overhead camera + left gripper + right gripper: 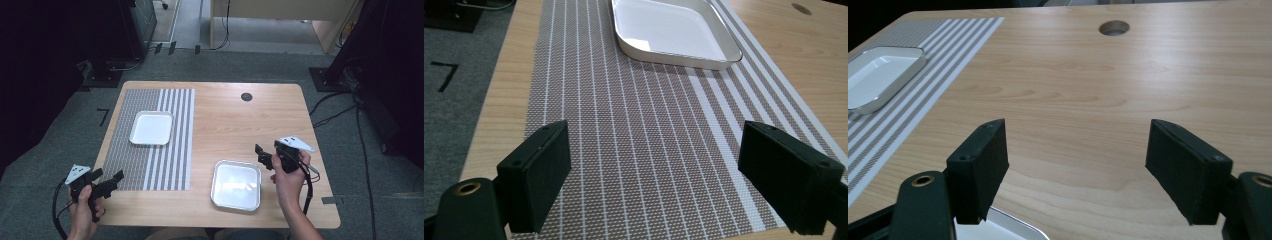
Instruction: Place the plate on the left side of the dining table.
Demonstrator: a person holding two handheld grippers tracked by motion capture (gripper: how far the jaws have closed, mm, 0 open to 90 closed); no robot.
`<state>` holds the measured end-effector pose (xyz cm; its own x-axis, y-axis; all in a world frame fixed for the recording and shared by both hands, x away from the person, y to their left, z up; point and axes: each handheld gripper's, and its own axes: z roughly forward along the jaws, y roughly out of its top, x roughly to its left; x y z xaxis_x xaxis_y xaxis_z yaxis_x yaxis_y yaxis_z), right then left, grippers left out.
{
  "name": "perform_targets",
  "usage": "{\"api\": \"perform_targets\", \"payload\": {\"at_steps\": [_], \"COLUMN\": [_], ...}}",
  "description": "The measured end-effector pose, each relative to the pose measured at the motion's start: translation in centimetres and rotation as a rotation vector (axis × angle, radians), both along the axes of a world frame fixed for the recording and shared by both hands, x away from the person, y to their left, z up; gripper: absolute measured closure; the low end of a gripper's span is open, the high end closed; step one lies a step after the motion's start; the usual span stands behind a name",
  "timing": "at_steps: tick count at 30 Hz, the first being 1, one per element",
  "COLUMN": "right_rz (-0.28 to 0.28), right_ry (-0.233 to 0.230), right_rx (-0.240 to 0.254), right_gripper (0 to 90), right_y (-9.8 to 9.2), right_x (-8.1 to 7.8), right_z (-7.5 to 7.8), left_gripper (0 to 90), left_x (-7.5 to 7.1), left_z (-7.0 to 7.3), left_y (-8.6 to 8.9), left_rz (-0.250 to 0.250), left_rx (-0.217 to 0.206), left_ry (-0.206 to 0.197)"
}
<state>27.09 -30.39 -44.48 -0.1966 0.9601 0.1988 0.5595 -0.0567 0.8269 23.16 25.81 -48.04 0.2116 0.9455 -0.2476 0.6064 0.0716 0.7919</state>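
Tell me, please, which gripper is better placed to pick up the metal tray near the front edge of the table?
The right gripper, probably. It hovers open just beside the metal tray, whose corner shows under its jaws. The left gripper is across the table, over the striped mat.

Woven matt placemat [150, 140], glossy white tray [151, 128], shiny metal tray [236, 185], smooth wooden table [225, 120]

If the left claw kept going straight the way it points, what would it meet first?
Probably the white tray on the striped mat. The left claw is open and empty, with just mat before the tray.
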Motion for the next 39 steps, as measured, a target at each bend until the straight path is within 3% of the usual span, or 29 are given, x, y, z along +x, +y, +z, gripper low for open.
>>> {"api": "perform_targets", "payload": {"at_steps": [17,28,39], "right_rz": [-0.119,-0.183,-0.165], "right_ry": [0.039,0.069,0.099], "right_rx": [0.012,-0.017,-0.036], "right_gripper": [25.2,24.8,23.4], "right_y": [-6.6,-10.6,-12.3], "right_x": [-3.9,-7.1,-8.9], "right_z": [-2.4,-4.1,-5.7], "left_gripper": [13.6,13.6,12.2], "left_x": [-0.3,-0.8,-1.0], "left_z": [-1.5,-2.0,-2.8], "left_y": [1.7,2.9,2.5], "left_rz": [0.045,0.060,0.030], "left_rx": [0.023,0.056,0.106], "left_ry": [0.017,0.011,0.039]}}
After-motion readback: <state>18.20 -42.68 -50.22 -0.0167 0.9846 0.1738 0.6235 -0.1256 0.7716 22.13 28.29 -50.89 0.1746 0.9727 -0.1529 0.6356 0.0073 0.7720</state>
